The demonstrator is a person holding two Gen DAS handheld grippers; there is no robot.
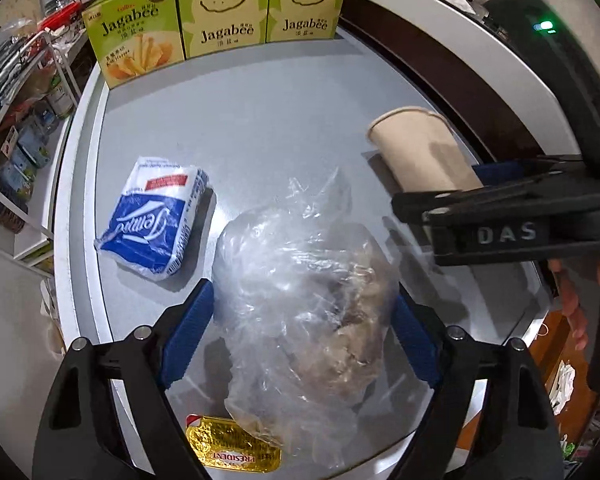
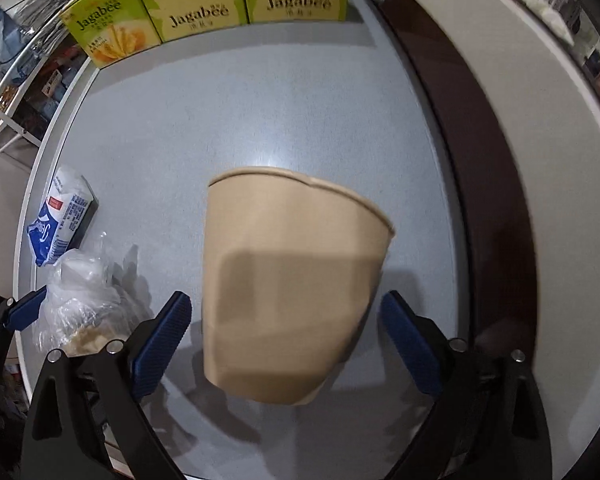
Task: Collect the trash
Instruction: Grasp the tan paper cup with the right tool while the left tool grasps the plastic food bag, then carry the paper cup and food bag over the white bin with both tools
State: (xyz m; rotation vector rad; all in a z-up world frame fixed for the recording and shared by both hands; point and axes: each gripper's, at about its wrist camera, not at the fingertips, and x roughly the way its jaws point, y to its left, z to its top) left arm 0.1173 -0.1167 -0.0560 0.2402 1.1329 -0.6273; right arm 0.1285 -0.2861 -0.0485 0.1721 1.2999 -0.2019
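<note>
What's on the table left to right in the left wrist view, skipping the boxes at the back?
Blue-and-white tissue pack → clear plastic bag → tan paper cup, lying on its side.

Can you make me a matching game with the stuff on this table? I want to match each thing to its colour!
Things:
1. paper cup
2. tissue pack
3. plastic bag
4. snack boxes

Colours:
A. green
B. clear, see-through
C. light brown
D. blue and white

Right pairs: 1-C, 2-D, 3-B, 4-A
</note>
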